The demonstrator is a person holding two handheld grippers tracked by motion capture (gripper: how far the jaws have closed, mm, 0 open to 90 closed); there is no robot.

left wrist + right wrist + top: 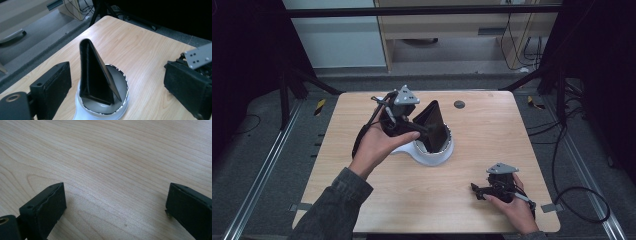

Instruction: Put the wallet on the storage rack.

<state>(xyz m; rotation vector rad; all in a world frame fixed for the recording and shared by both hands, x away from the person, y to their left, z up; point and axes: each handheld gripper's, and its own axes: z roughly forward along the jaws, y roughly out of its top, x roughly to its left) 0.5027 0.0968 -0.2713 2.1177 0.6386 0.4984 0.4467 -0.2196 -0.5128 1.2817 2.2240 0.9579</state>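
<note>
A black folded wallet [435,124] stands on end, leaning, inside a white bowl [434,156] with a shiny rim near the table's middle. In the left gripper view the wallet [93,75] rises from the bowl [121,84] just ahead of the jaws. My left gripper [416,123] is open, held to the left of the wallet, and its jaws stand wide on both sides of the bowl without touching it [117,76]. My right gripper [477,189] rests low at the table's front right, open over bare wood [115,200], with nothing between its jaws.
The light wooden table [492,135] has a small dark round cap [459,104] near its far edge. Cables [579,200] trail over the grey floor on the right. A dark frame surrounds the table, and metal rails run along the floor on both sides.
</note>
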